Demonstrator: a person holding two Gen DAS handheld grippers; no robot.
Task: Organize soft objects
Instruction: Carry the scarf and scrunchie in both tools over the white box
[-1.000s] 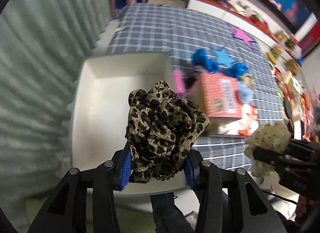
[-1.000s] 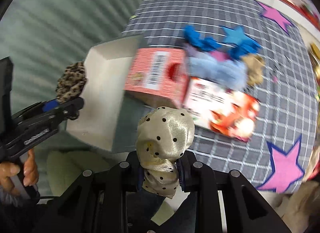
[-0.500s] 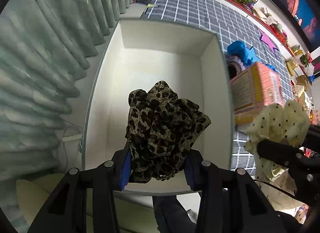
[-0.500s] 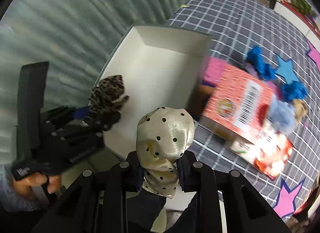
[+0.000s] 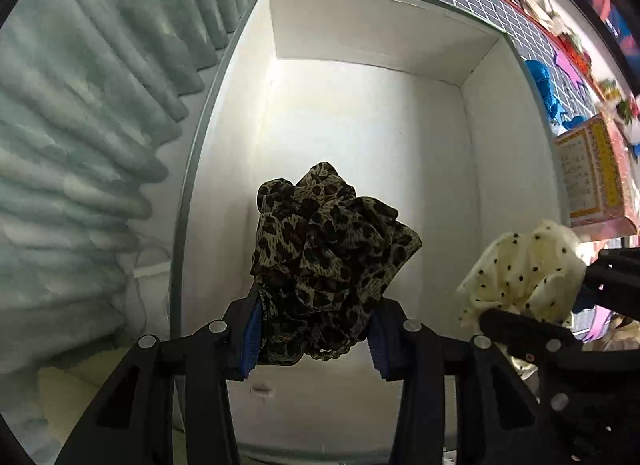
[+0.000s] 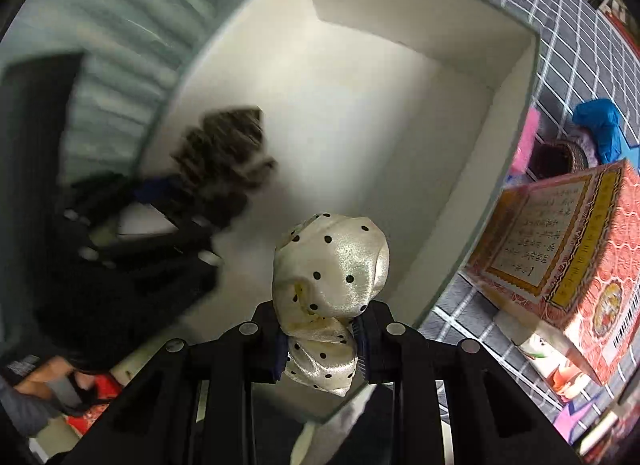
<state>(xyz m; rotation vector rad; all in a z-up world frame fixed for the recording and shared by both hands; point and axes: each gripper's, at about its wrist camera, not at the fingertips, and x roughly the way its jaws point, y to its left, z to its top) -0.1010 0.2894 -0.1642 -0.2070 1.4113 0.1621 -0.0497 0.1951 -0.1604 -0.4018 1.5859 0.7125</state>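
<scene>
Left gripper [image 5: 314, 339]: clenched on the leopard scrunchie [image 5: 328, 261], which bulges up from between the blue pads [image 5: 250, 339]; it hangs over the near half of the box.
Right gripper [image 6: 320, 339]: clenched on the dotted scrunchie [image 6: 330, 277], a cream satin one with black spots; it is held above the box's near right corner.
Box [image 5: 516, 169]: white, open-topped, nothing seen inside; it stands on the grid cloth [image 6: 576, 41] beside the curtain [image 5: 88, 125].
Neighbours: a red carton [image 6: 560, 257] just right of the box; blue cloth [image 6: 598, 125] and other items beyond it, still on the cloth.
Step in hand: delivery, judged from both loads poised over the box, neither yet released.
Next move: probably lower each load inside the walls, then part the fingers; soft fabric may cling to a pad, so a clean lift away matters.
Limit: the left gripper is blurred in the right view.
</scene>
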